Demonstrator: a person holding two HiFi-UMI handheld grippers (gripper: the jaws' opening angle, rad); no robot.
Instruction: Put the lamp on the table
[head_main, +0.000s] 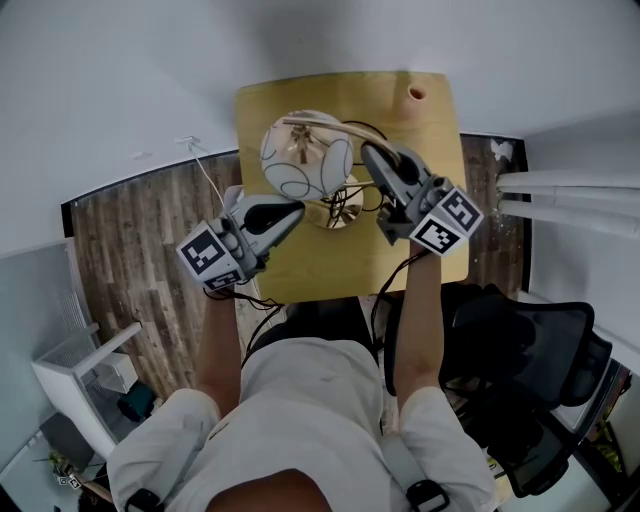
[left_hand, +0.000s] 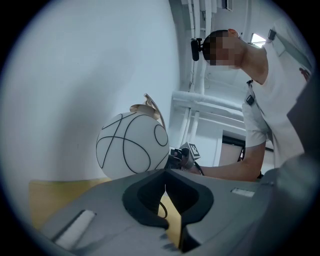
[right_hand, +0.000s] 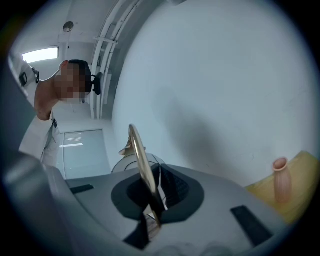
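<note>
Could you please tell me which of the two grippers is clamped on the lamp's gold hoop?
The right gripper: its jaws pinch the gold hoop, whereas the left gripper has jaws that meet with nothing visible between them.

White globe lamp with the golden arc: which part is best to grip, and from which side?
The thin golden arc, from the right, where the right gripper clamps it: it fits between jaws, while the round white globe is too wide.

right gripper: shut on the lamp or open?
Shut on it. In the right gripper view, the right gripper has its jaws pressed on the lamp's brass arc, which rises from between them.
</note>
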